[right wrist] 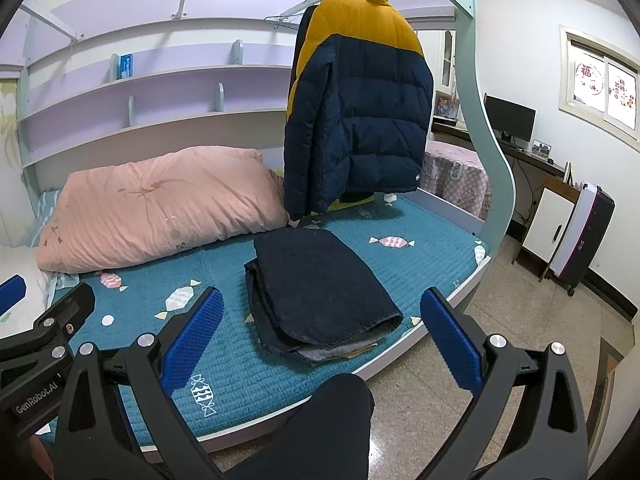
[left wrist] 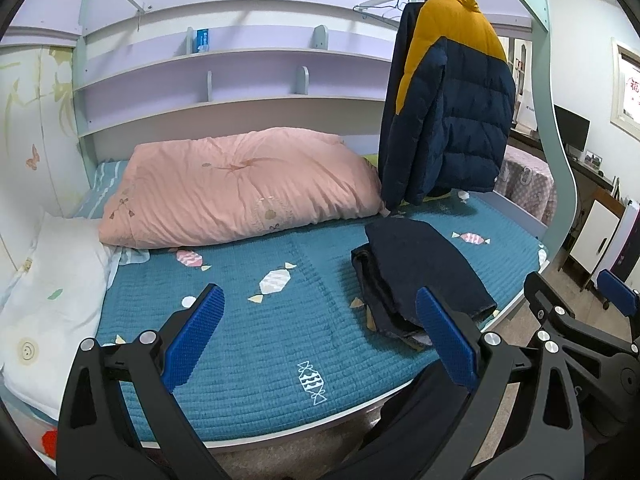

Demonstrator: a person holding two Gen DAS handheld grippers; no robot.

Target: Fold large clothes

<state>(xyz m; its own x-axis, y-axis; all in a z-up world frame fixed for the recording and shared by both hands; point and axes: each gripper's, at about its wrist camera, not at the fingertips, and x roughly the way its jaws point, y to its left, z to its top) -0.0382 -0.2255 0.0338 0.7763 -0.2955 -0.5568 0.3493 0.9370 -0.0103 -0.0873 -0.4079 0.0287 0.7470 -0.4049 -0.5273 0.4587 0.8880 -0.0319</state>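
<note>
I stand at the edge of a bed [right wrist: 256, 380] covered in a teal quilted spread printed with pink and white candy shapes. Behind it run pale lilac shelves [left wrist: 224, 92] under a mint-green frame, and tiled floor [right wrist: 500, 320] stretches off to my right toward a desk with a dark monitor [right wrist: 510, 118] and a purple suitcase [right wrist: 584, 236]. A folded dark denim garment [right wrist: 320, 288] lies flat near the bed's front edge, its layered hems facing me. A puffy pink duvet [left wrist: 236, 188], creased and soft, sits bundled behind it, and a white pillow [left wrist: 52, 292] lies at the left. A navy and mustard quilted puffer jacket [right wrist: 360, 100] hangs from a rail over the foot of the bed. My left tool [left wrist: 320, 336] and right tool [right wrist: 320, 340] both hover spread wide and empty, their blue pads [right wrist: 192, 340] finely ribbed. "GenRobot.AI" is printed on the left tool's black body.
</note>
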